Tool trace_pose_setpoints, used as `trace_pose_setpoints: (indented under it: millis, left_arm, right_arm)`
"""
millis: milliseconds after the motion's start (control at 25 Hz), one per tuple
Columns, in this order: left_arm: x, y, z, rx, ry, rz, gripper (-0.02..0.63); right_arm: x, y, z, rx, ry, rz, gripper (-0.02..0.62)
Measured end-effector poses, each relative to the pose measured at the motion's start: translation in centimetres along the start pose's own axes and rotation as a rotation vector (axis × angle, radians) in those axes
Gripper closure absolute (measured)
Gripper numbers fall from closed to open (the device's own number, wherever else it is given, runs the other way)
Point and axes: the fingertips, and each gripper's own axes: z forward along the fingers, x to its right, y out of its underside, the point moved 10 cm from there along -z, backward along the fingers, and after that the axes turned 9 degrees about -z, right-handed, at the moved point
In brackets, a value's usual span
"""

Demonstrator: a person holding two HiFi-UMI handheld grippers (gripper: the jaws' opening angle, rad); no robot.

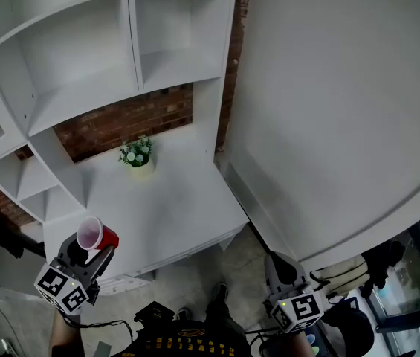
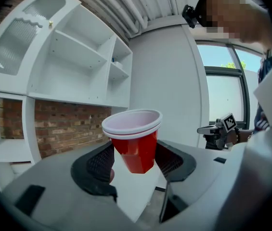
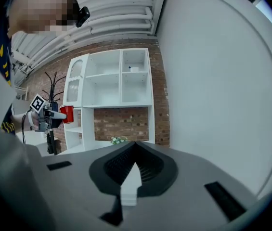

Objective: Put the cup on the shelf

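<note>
The red plastic cup (image 2: pixel 135 143) is gripped upright by the left hand-held gripper (image 2: pixel 135 160), with the white shelf unit (image 1: pixel 83 91) lying ahead and higher.

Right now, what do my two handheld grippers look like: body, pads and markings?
Both the left gripper and the right gripper have grey bodies with black, ribbed pads set in V-shaped recesses. Each carries a cube of black-and-white square markers at the rear. A black cable appears to trail from the left one.
</note>
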Motion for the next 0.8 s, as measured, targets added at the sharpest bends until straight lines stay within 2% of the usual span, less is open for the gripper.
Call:
trace_pose_setpoints:
  millis: [160, 320, 600, 800]
  left_arm:
    - [-1.6, -3.8, 0.3, 0.004, -0.059, 0.051, 0.342]
    - [-2.8, -7.6, 1.6, 0.044, -0.120, 0.076, 0.342]
    - [-2.5, -12.8, 5.7, 0.115, -0.212, 0.159, 0.342]
    - [-2.6, -15.7, 9.5, 0.116, -0.209, 0.116, 0.342]
  right_arm:
    - [5.5, -3.4, 2.3, 0.033, -0.013, -0.026, 0.598]
    - [10.7, -6.7, 5.1, 0.095, -0.032, -0.062, 0.598]
    - [16.6, -11.3, 10.4, 0.211, -0.093, -0.084, 0.598]
    - [18.8, -14.4, 14.3, 0.262, -0.202, -0.062, 0.598]
